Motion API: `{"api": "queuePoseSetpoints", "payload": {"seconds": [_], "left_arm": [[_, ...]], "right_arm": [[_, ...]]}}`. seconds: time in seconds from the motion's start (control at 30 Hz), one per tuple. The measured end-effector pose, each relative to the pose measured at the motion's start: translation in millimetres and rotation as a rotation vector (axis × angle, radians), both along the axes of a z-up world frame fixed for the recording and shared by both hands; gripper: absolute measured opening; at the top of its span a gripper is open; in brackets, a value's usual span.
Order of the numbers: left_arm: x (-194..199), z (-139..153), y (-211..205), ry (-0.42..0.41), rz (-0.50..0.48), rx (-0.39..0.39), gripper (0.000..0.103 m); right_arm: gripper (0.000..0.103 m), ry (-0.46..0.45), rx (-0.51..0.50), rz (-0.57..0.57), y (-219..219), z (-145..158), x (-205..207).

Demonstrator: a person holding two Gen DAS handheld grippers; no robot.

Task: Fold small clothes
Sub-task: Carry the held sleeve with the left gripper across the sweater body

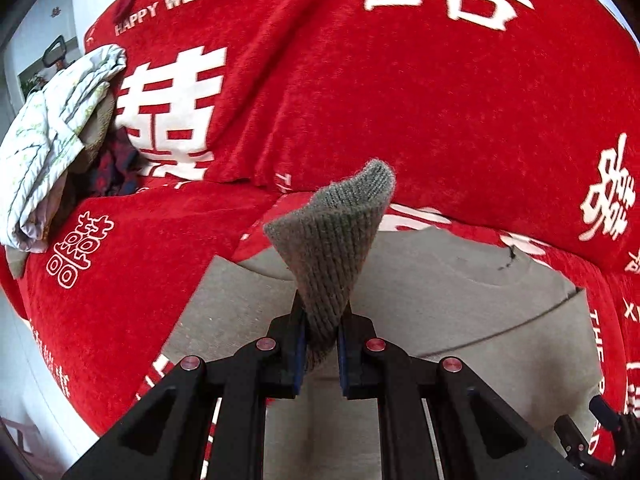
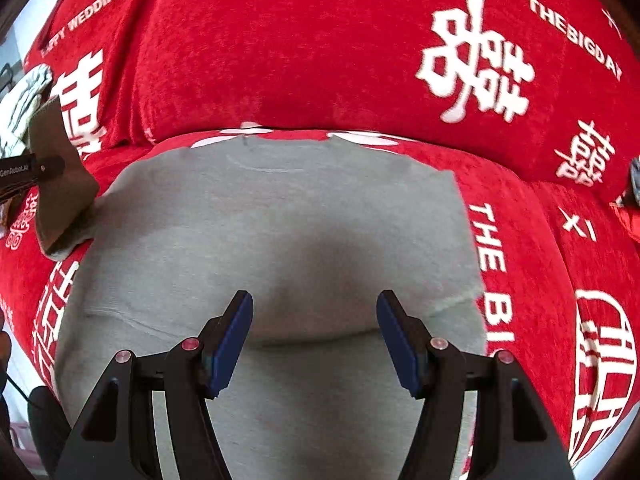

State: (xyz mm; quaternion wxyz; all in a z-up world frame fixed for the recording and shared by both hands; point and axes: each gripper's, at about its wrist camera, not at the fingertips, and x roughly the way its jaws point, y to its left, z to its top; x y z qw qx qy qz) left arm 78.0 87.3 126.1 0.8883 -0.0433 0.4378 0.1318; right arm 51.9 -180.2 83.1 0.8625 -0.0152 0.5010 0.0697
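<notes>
A small grey sweatshirt (image 2: pixel 288 240) lies flat on a red sofa cover, neckline toward the backrest. It also shows in the left wrist view (image 1: pixel 440 320). My left gripper (image 1: pixel 322 344) is shut on the ribbed grey sleeve cuff (image 1: pixel 340 232), which stands up above the fingers. In the right wrist view that left gripper (image 2: pixel 48 168) holds the cuff (image 2: pixel 64 200) lifted at the garment's left edge. My right gripper (image 2: pixel 314 336) is open and empty, hovering over the lower middle of the sweatshirt.
The red sofa cover (image 1: pixel 360 100) with white wedding lettering covers seat and backrest. A pile of other clothes, pale quilted fabric on top (image 1: pixel 52 140), sits at the sofa's left end. White floor shows at the lower left (image 1: pixel 24 360).
</notes>
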Motion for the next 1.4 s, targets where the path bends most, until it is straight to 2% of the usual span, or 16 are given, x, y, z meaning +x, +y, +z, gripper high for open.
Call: {"api": "queuePoseSetpoints", "payload": {"seconds": [0.17, 0.67, 0.9, 1.4], "left_arm": [[4.3, -5.0, -26.3, 0.016, -0.022, 0.026, 0.014], [13.2, -1.1, -84.8, 0.031, -0.081, 0.048, 0.014], [15.8, 1.5, -117.8, 0.037, -0.126, 0.066, 0.014], [17.0, 5.1, -202.0, 0.035, -0.249, 0.084, 0.014]], "right_arm": [[0.068, 0.027, 0.001, -0.015, -12.0, -7.0, -0.3], [0.068, 0.016, 0.024, 0.005, -20.1, -6.5, -9.1], [0.068, -0.008, 0.048, -0.041, -45.3, 0.5, -7.7], [0.068, -0.021, 0.084, -0.113, -96.3, -3.9, -7.1]]}}
